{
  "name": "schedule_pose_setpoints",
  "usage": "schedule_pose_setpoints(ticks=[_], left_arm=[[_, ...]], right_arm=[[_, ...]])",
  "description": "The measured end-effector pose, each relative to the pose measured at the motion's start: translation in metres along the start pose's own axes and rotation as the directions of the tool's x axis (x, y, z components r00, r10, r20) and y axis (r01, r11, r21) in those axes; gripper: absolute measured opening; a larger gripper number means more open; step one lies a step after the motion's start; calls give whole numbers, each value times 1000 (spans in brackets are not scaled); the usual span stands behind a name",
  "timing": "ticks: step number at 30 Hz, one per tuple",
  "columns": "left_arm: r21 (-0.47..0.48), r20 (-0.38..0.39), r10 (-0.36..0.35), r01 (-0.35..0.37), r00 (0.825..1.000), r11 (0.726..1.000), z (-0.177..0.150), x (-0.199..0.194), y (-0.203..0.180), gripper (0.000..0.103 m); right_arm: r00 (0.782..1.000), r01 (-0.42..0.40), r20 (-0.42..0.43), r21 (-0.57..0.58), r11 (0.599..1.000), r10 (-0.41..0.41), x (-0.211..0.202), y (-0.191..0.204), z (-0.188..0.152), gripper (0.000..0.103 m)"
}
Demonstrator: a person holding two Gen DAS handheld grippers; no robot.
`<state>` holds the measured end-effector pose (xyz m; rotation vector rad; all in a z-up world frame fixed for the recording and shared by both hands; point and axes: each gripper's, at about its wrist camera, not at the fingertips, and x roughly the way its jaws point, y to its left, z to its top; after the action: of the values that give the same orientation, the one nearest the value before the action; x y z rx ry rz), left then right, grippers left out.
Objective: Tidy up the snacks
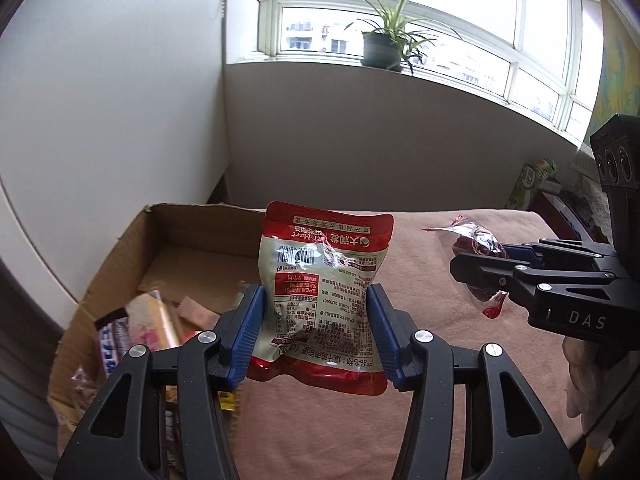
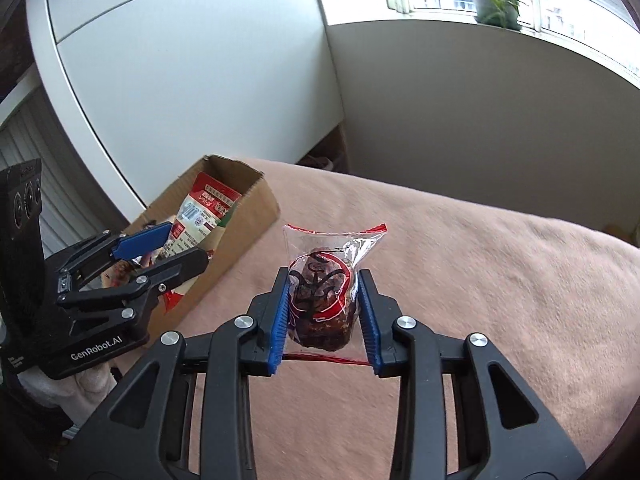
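The red and white snack pouch is clamped upright between the blue pads of my left gripper, with its printed back toward the camera and the text upside down; it hangs above the near right edge of the cardboard box, over the seam where the box meets the pink blanket. My right gripper is closed on a small clear packet with red trim and a dark brown snack inside, held up off the blanket to the right of the box. In the left wrist view that packet shows at the right, pinched in the black fingers of the right gripper. Inside the box, at its near end, lie several other wrapped snacks, too blurred to name. The box sits on the left part of the blanket, beside a white cabinet. On the far windowsill stands a potted plant.
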<state>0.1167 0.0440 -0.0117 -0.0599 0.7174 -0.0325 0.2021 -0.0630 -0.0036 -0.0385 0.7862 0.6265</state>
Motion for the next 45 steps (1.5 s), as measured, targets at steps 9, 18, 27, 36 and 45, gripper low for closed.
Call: schedule_pose_setpoints(ticks=[9, 18, 27, 36, 45], left_arm=[[-80, 8, 130, -129, 991, 988, -3, -11, 56, 57], [-102, 24, 174, -171, 984, 980, -5, -22, 69, 69], [-118, 56, 179, -171, 982, 978, -16, -46, 59, 69], [-163, 80, 188, -173, 979, 971, -33, -77, 50, 69], [-202, 83, 233, -212, 969, 956, -53, -101, 39, 70]], right_arm=[[989, -149, -32, -68, 986, 147, 64, 71, 47, 34], [992, -127, 11, -84, 988, 128, 68, 88, 61, 70], [994, -98, 39, -87, 991, 102, 38, 78, 41, 76], [994, -83, 60, -83, 993, 88, 7, 76, 12, 77], [991, -19, 126, -113, 993, 33, -33, 86, -26, 92]])
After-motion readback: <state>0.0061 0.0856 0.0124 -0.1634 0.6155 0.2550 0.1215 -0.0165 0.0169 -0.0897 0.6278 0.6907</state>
